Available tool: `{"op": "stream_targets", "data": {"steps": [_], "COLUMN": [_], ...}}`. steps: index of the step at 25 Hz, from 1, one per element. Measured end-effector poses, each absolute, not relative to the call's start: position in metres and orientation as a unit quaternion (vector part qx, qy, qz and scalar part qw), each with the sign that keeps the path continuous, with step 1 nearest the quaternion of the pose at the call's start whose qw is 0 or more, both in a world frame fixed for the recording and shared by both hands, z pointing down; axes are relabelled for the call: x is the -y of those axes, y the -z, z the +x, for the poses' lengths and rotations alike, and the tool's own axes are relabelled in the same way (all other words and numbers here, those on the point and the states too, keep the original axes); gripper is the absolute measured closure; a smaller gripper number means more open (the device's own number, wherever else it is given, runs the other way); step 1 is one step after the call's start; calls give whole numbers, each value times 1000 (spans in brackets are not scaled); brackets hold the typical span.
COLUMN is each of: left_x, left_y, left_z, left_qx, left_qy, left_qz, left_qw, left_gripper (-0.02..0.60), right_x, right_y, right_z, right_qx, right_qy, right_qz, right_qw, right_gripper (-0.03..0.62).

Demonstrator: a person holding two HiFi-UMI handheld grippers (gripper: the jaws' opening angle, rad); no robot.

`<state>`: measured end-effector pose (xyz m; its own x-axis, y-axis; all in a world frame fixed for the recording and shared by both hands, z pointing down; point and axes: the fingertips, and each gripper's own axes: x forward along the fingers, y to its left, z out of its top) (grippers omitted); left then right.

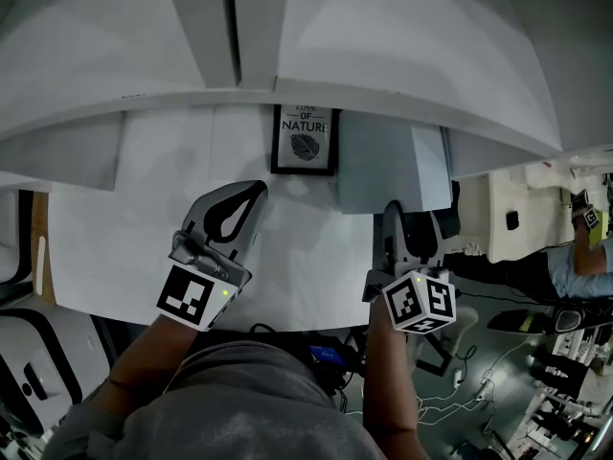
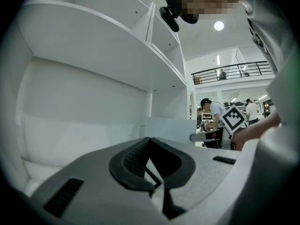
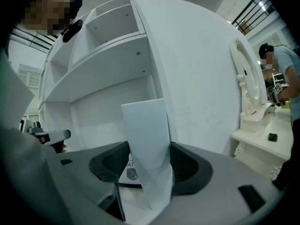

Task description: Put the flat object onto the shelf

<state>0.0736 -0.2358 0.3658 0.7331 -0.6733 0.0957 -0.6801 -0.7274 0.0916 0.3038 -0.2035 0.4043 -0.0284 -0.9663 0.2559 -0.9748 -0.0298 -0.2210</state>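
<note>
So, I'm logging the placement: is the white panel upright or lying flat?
Upright: the white panel stands on edge between the jaws of the right hand-held gripper, which clamp its lower part.

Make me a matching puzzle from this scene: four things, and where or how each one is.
1. left gripper
2. right gripper
3. framed leaf print
4. pale flat board

A. at the back of the shelf
B. shut, empty
C. upright, right of the print
D. shut on the board

Pairs: 1-B, 2-D, 3-A, 4-C
</note>
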Motion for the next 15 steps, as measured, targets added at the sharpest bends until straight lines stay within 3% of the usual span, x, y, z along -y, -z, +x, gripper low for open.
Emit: {"op": "stream_targets", "data": {"steps": [15], "left_x": [241], "left_y": [-366], "left_z": [69], "left_qx": [375], "left_qy": [-25], "left_qz": [924], "left_qw": [63], "left_gripper": [574], "right_x": [239], "right_y": [-401], "right_z": [312], "right_qx": [679], "right_qy": [-161], "right_qz": [716], "right_qw": [-25], "right_gripper": [301]}}
